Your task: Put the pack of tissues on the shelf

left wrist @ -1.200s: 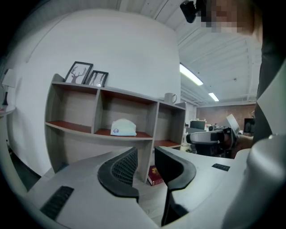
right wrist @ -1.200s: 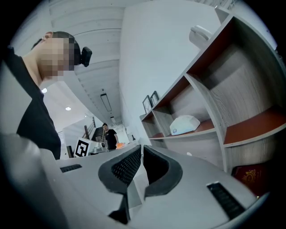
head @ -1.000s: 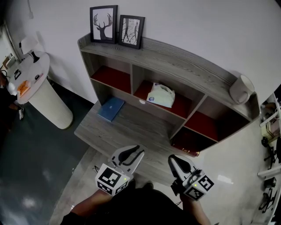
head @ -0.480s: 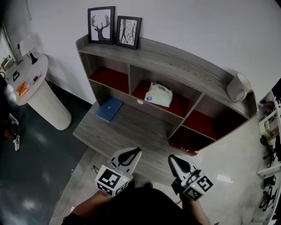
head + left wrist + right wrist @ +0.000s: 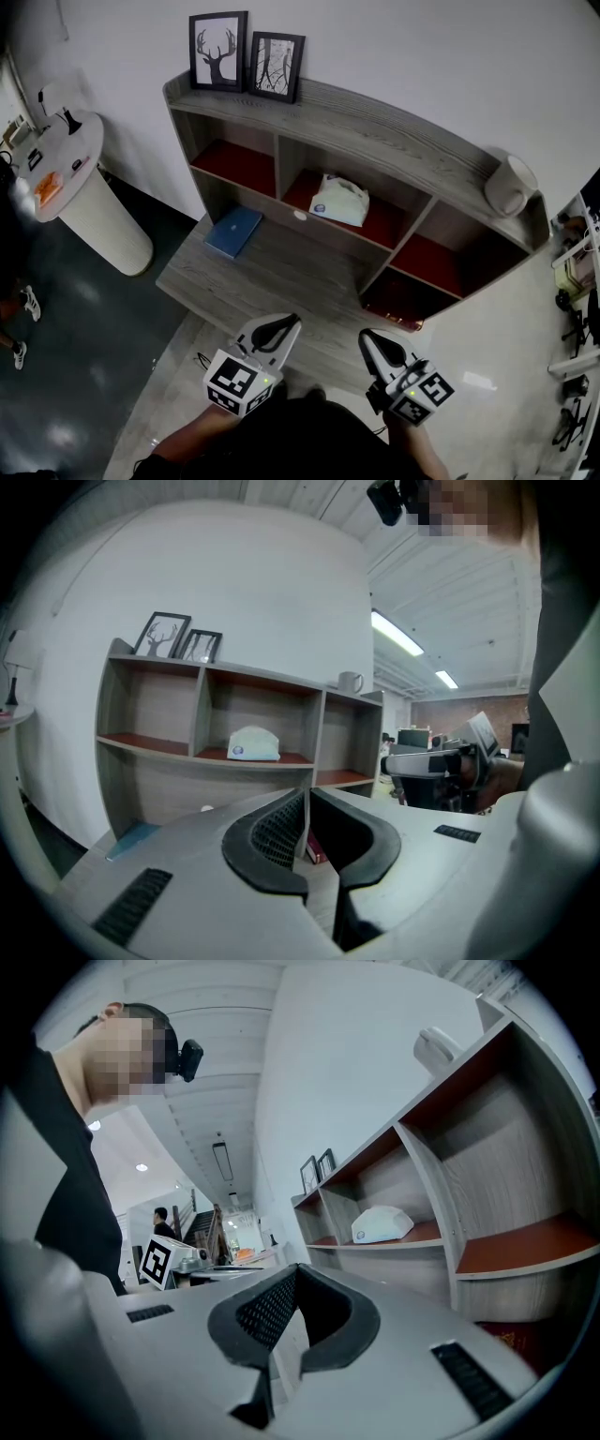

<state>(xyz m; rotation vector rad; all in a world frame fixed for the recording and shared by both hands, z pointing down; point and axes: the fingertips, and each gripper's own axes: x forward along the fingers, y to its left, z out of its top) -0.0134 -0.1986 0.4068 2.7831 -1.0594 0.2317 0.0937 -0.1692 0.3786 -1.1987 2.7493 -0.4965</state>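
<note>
The white pack of tissues (image 5: pixel 339 200) lies in the middle compartment of the grey wooden shelf (image 5: pixel 375 141), on its red floor. It also shows as the tissue pack (image 5: pixel 254 744) and as the tissue pack (image 5: pixel 382 1224), both far ahead of the jaws. My left gripper (image 5: pixel 288 322) hovers at the desk's front edge, jaws shut with nothing between them. My right gripper (image 5: pixel 366 337) hangs beside it to the right, also shut and empty. Both are well short of the shelf.
A blue book (image 5: pixel 235 232) lies on the desk (image 5: pixel 272 277) at the left. Two framed pictures (image 5: pixel 220 50) and a white mug (image 5: pixel 511 186) stand on the shelf top. A white pedestal table (image 5: pixel 80 192) stands at the left. A red item (image 5: pixel 403 314) sits in the lower right compartment.
The left gripper's jaws have come together. Both grippers stay by the desk's front edge, and the tissue pack has not moved.
</note>
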